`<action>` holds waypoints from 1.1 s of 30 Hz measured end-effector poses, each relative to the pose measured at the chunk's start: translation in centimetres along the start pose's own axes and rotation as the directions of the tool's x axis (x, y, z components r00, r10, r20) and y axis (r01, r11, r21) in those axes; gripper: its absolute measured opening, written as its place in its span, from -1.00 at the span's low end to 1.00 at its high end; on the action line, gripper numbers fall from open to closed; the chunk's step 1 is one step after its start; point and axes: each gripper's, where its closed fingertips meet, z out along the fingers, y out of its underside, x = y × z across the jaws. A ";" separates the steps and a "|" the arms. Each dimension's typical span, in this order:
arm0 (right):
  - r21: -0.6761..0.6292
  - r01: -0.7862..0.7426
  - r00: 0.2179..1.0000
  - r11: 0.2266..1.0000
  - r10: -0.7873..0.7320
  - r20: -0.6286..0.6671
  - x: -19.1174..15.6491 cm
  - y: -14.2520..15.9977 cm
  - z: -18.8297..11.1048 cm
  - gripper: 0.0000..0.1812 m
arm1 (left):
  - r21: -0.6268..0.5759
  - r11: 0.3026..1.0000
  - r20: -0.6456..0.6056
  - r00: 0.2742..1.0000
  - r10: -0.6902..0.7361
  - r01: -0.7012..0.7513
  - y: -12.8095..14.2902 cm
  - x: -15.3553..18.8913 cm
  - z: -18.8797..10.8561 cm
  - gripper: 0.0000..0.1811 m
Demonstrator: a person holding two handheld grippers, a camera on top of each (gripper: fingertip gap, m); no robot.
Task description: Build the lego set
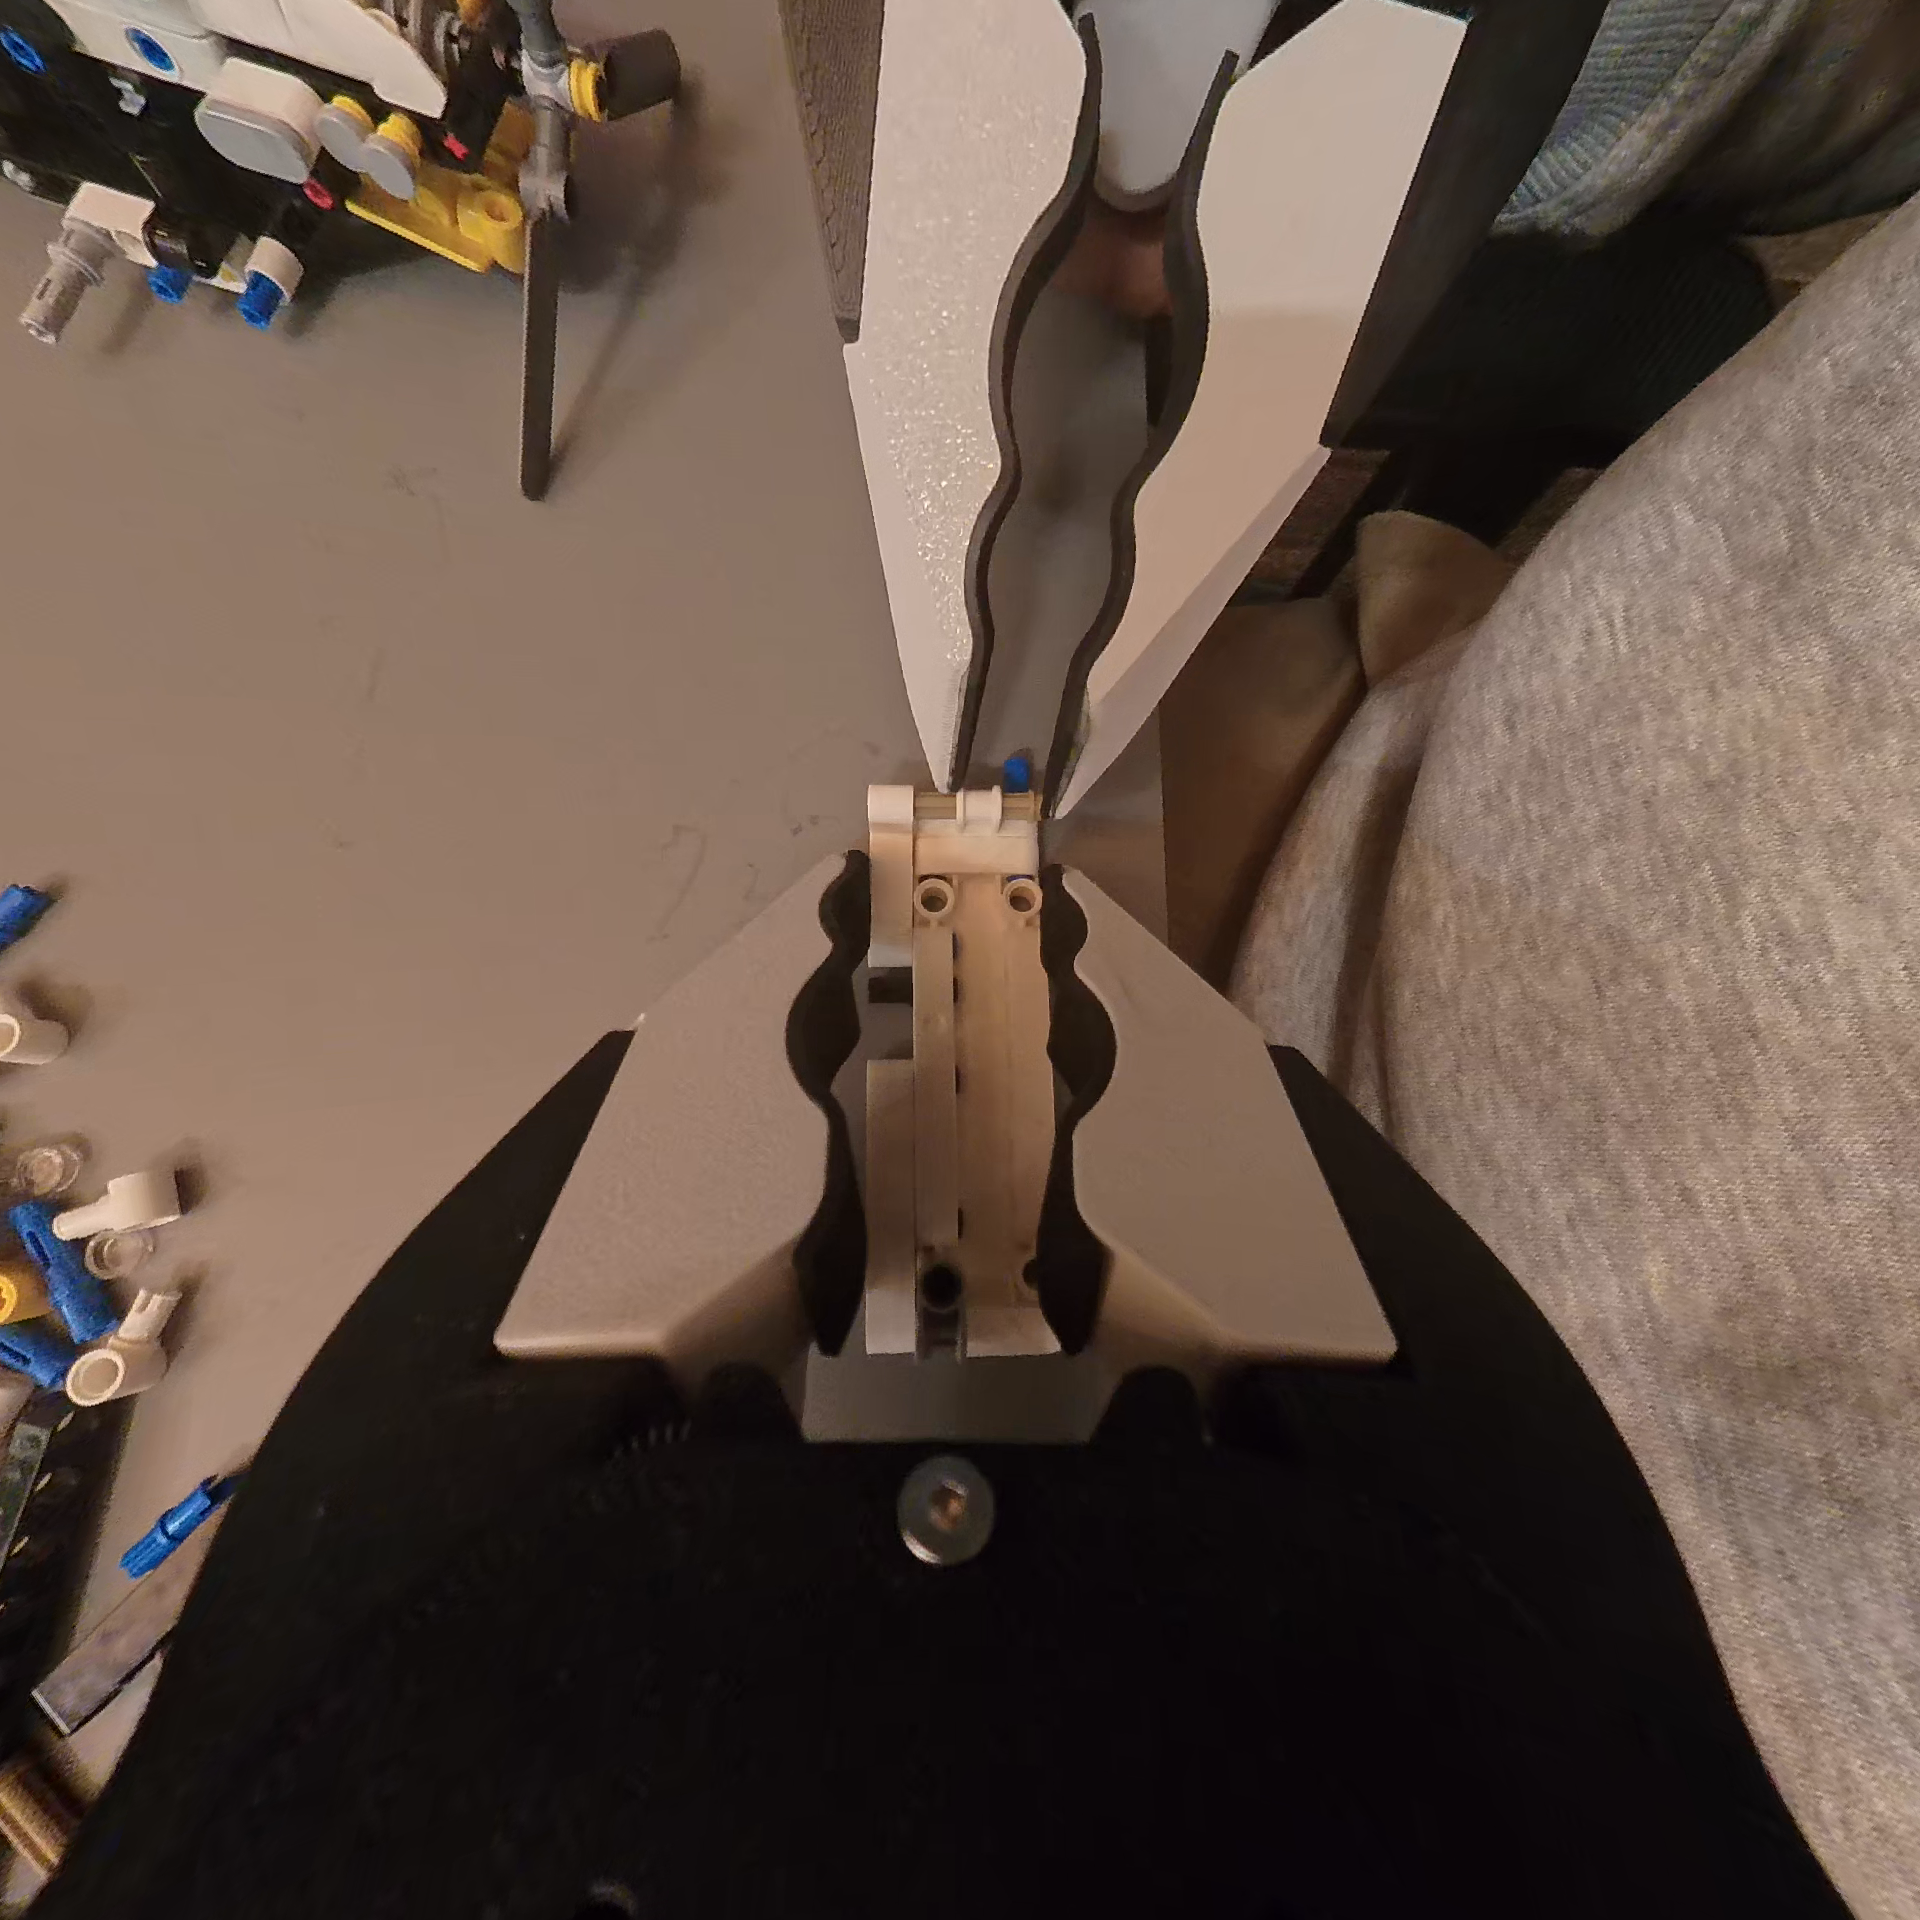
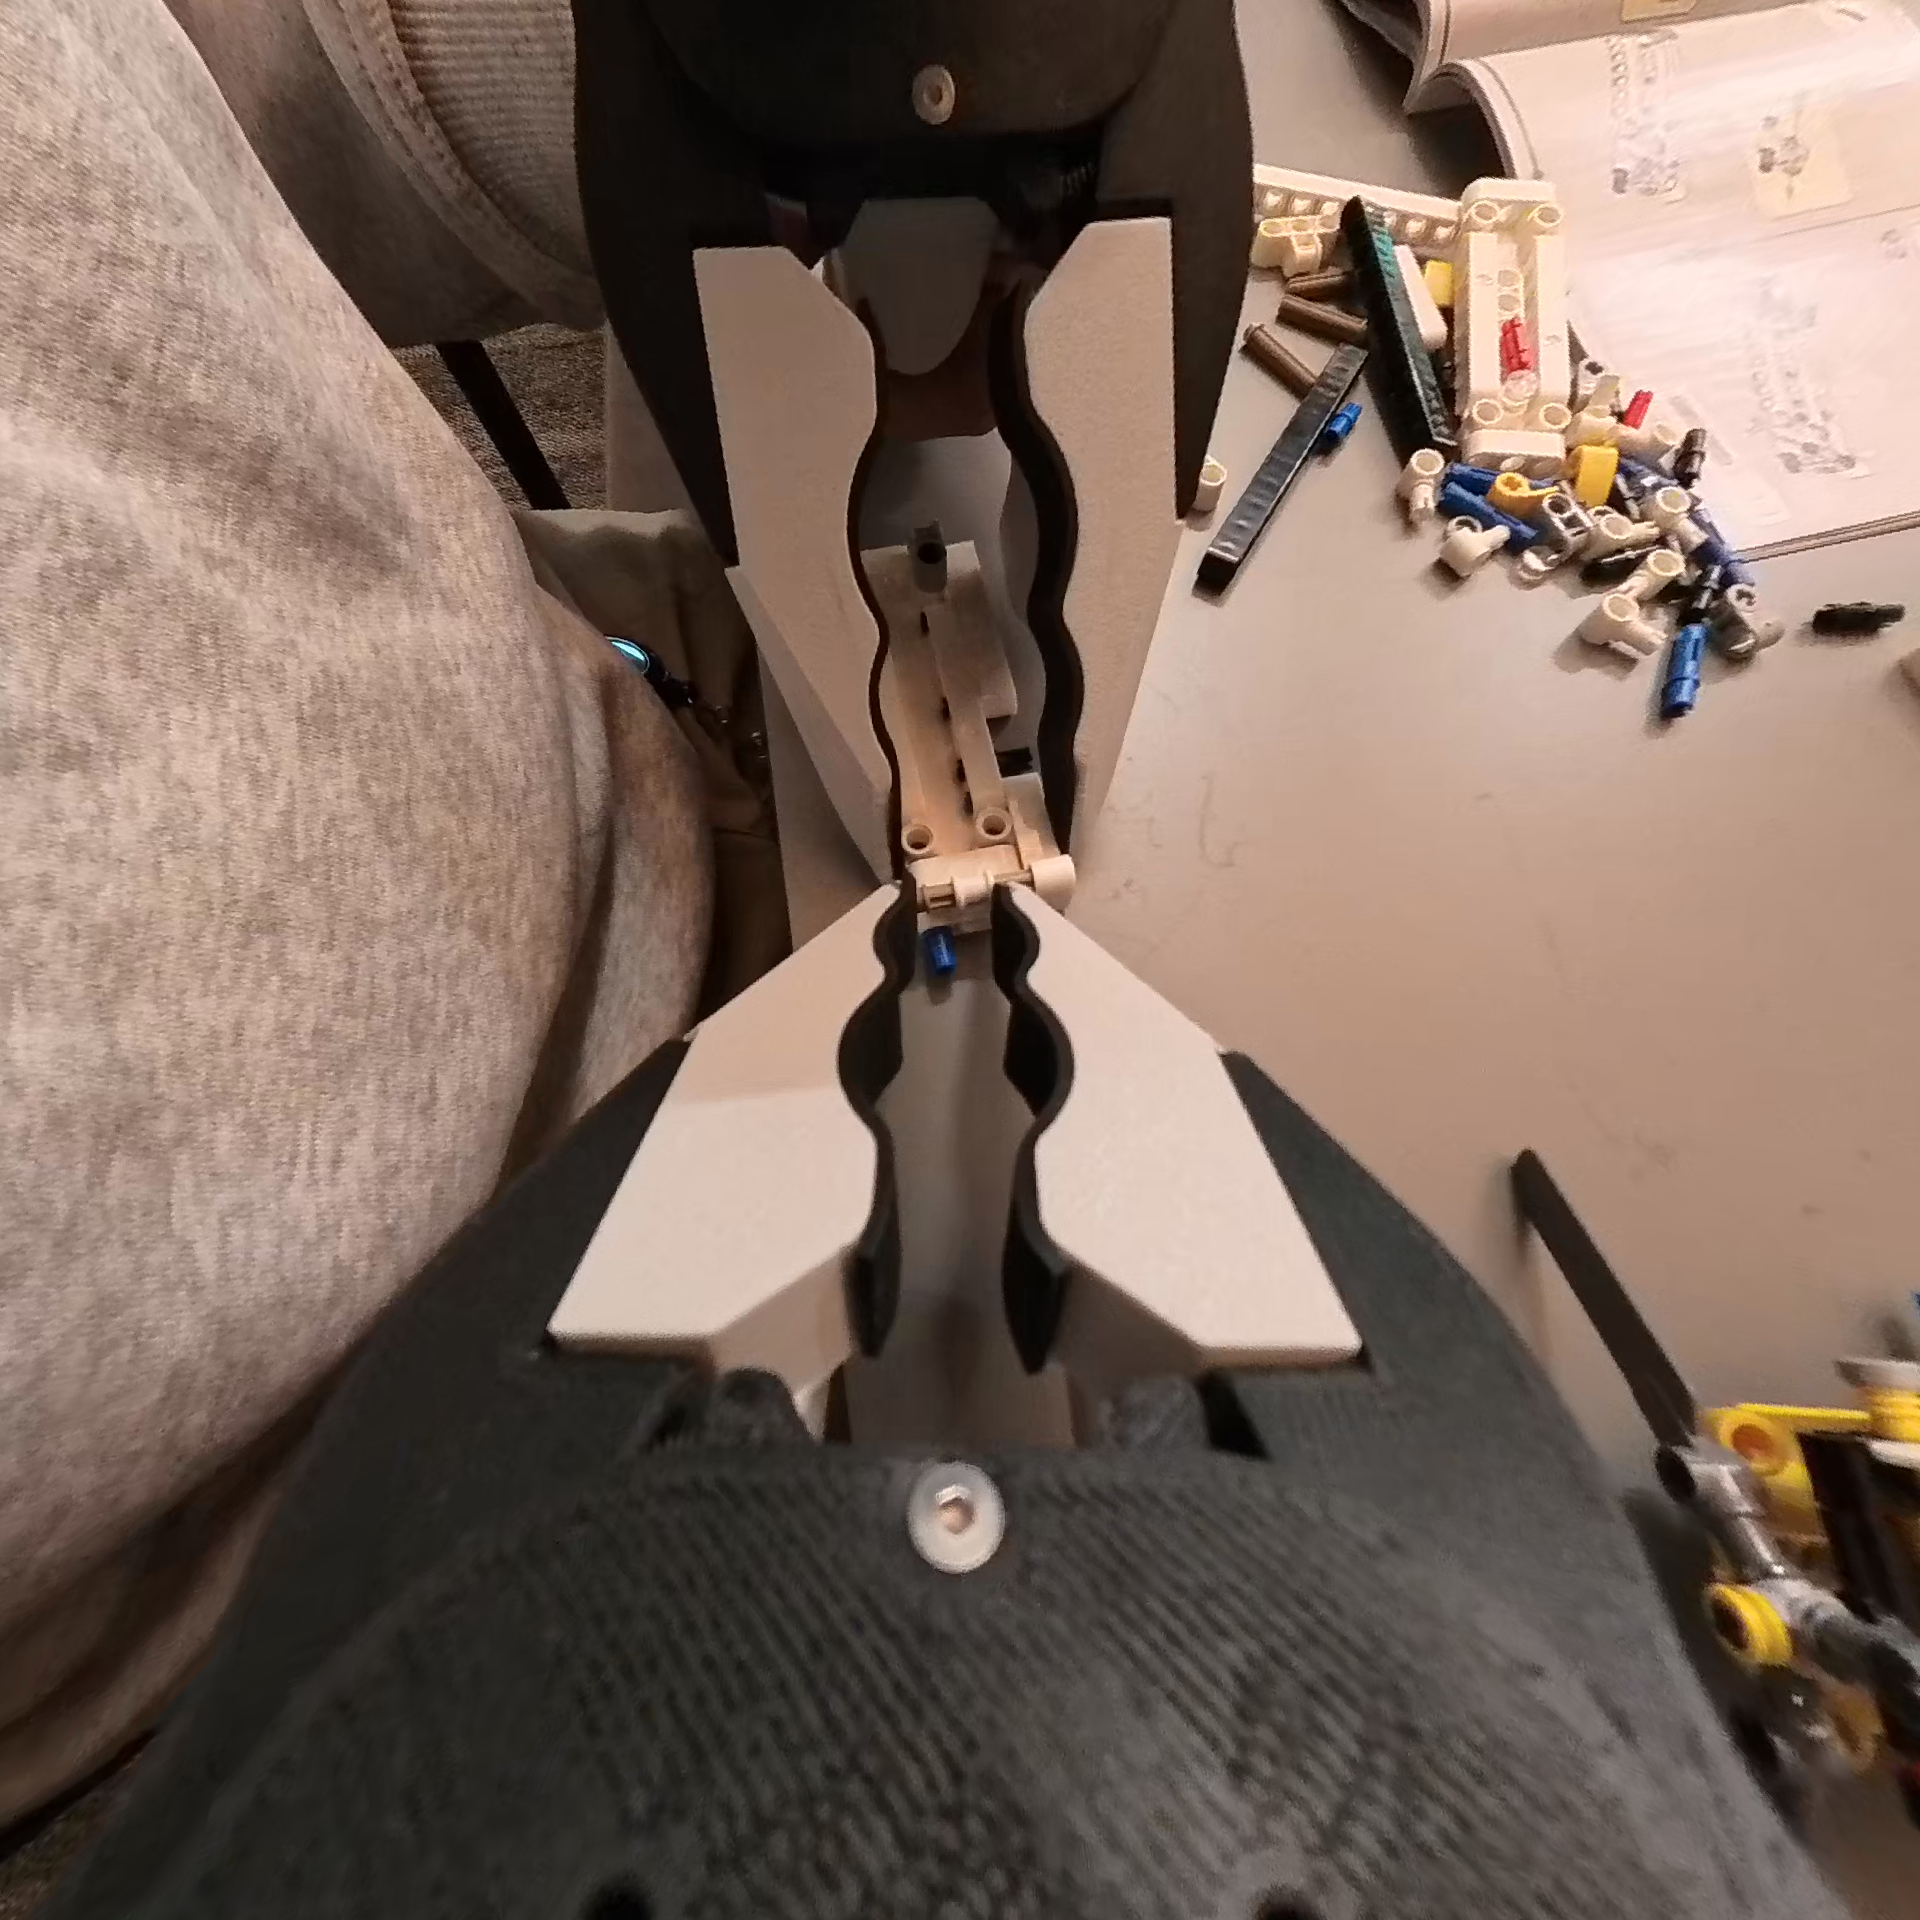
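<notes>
My left gripper [image 1: 951, 868] is shut on a white Lego sub-assembly [image 1: 982, 1039], which lies lengthwise between its black pads and sticks out a little past the tips. My right gripper [image 2: 948, 904] meets it tip to tip. Its narrow jaws close on a small white piece [image 2: 961, 916] at the assembly's cross-piece end, and a blue pin [image 2: 940, 951] sits between its fingers. In the left wrist view the right gripper [image 1: 1008, 795] comes down from above, with the pin [image 1: 1018, 771] at its tips. The right wrist view shows the left gripper [image 2: 982, 842] and the assembly [image 2: 951, 727].
Both grippers hang over the near edge of the grey table [image 1: 416, 675]. The main black, white and yellow model [image 1: 260, 135] stands at one side, with a long black strip [image 1: 538, 343] beside it. Loose parts [image 2: 1558, 468] and an instruction booklet [image 2: 1714, 208] lie at the other. A person's grey-clothed body [image 2: 260, 727] is close. My two grippers' fingertips are within a few centimetres of each other.
</notes>
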 end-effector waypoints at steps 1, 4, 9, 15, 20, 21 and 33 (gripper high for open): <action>0.000 0.001 1.000 1.000 -0.001 0.000 0.0 0.0 0.0 -0.85 | 0.000 1.000 0.000 1.000 0.000 0.000 0.0 0.0 0.0 -0.64; -0.001 0.004 1.000 1.000 -0.004 0.000 0.0 0.0 0.0 -0.85 | 0.000 1.000 0.000 1.000 0.000 0.000 0.0 0.0 0.0 -0.64; -0.004 0.023 1.000 1.000 -0.023 -0.018 0.3 0.0 0.0 -0.91 | -0.001 1.000 0.009 1.000 0.004 -0.004 0.0 0.0 0.1 -0.64; -0.003 0.020 1.000 1.000 -0.020 -0.008 0.2 0.0 0.0 -0.91 | 0.000 1.000 0.008 1.000 0.003 -0.003 0.0 -0.1 0.1 -0.64; 0.000 0.016 1.000 1.000 -0.016 -0.007 0.3 0.0 0.0 -0.91 | 0.001 1.000 0.002 1.000 -0.003 0.003 0.0 -0.1 0.1 -0.64; 0.000 0.017 1.000 1.000 -0.017 -0.009 0.3 0.0 0.0 -0.91 | 0.001 1.000 0.002 1.000 -0.004 0.004 0.0 -0.1 0.1 -0.64; -0.005 0.022 0.993 1.000 -0.023 -0.115 1.4 -0.1 0.1 -0.90 | -0.023 1.000 0.081 0.997 -0.002 0.004 -0.7 -1.6 -0.8 -0.36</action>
